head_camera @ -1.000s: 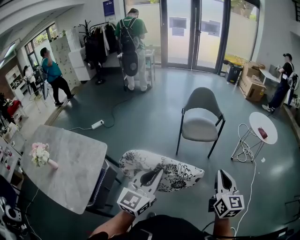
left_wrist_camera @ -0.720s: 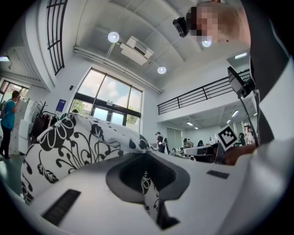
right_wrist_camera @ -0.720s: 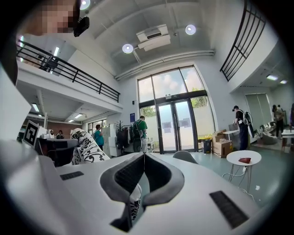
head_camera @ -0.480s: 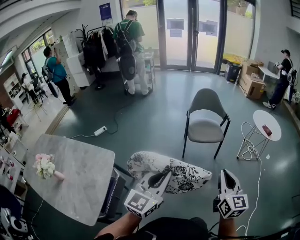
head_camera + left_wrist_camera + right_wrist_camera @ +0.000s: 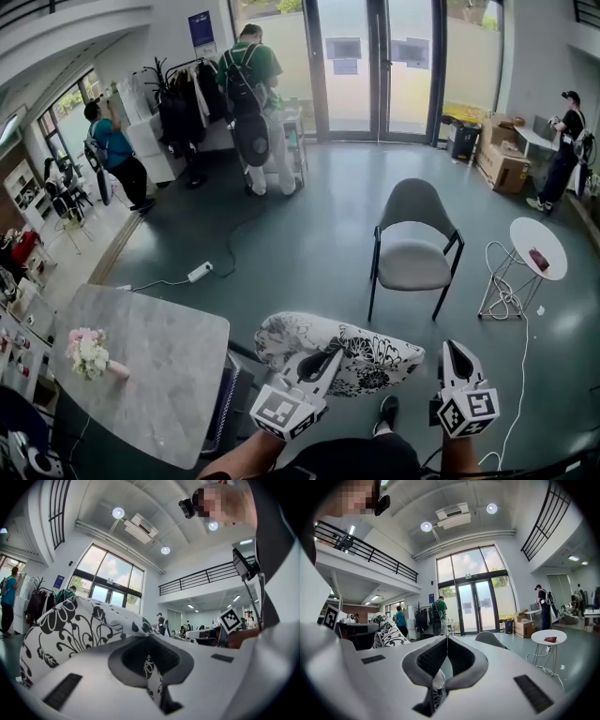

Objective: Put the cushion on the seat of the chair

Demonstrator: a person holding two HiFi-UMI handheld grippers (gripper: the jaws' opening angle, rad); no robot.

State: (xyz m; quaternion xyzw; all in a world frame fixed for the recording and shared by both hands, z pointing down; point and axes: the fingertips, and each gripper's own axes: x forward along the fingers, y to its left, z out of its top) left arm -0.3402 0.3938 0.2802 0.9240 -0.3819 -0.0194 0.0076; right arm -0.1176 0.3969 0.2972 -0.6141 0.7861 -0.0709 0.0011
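Your left hand-held gripper is clamped on the cushion: in the left gripper view its jaws are pressed together, with black-and-white flowered fabric caught between them. Your right hand-held gripper is pressed together too. A small scrap of the same print sits deep between its jaws, so I read it as pinching the cushion's edge.

Now the cushion. It hangs above the floor on your side of the chair and well apart from it, low and left of it in the head view. Its long axis runs crosswise, from one hand-held gripper towards the other, roughly in line with the front edge of the seat. That seat is bare and faces you. Your right hand is the nearer one to the chair, so my guess is that end arrives first.

The hard part is that the head view seems to show a gap between the cushion's right end and your right hand-held gripper, so that grip can't be confirmed there. The underside of the cushion is hidden. A round side table stands just right of the chair, so mind it.
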